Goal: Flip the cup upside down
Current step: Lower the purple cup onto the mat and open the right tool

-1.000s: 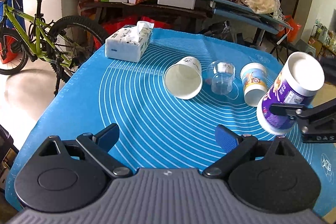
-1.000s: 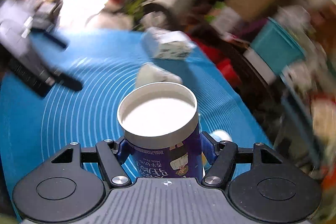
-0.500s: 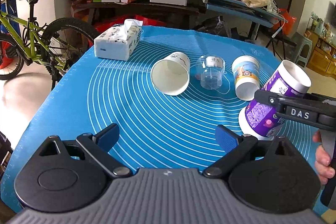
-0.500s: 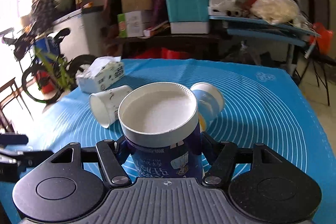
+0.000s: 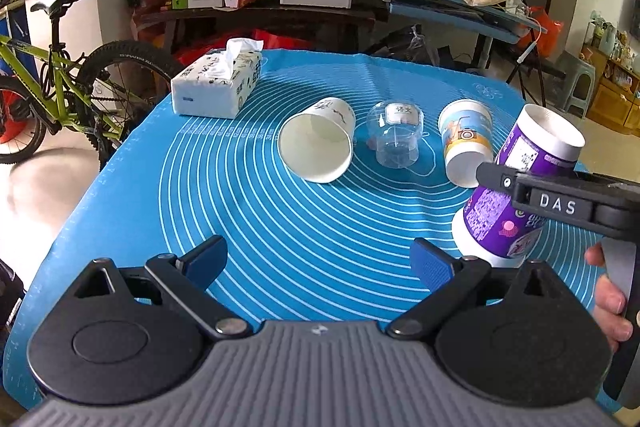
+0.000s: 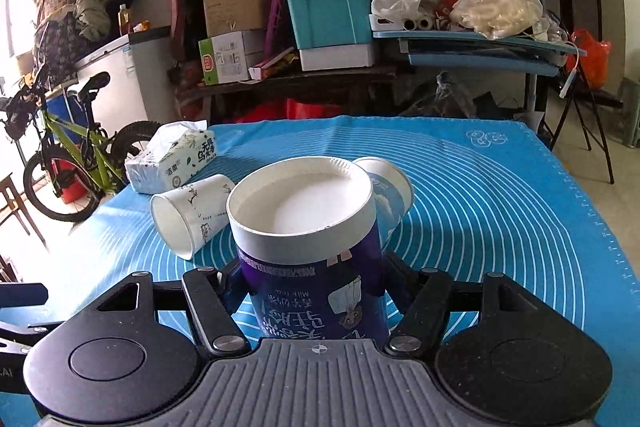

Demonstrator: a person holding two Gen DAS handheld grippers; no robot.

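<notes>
My right gripper (image 6: 308, 283) is shut on a purple paper cup (image 6: 312, 267). The cup is upside down, white base up, tilted a little; in the left wrist view the purple cup (image 5: 516, 195) has its rim close to or touching the blue mat (image 5: 280, 227) at the right. My left gripper (image 5: 318, 259) is open and empty above the mat's near edge.
A white paper cup (image 5: 318, 147), a clear plastic cup (image 5: 396, 135) and a blue-printed paper cup (image 5: 466, 143) lie on their sides mid-mat. A tissue box (image 5: 218, 85) sits far left. A bicycle (image 5: 60, 87) and cluttered tables stand beyond.
My right gripper has swung round and lowered the purple cup toward the mat, base up. My left gripper has stayed open and nearly still.
</notes>
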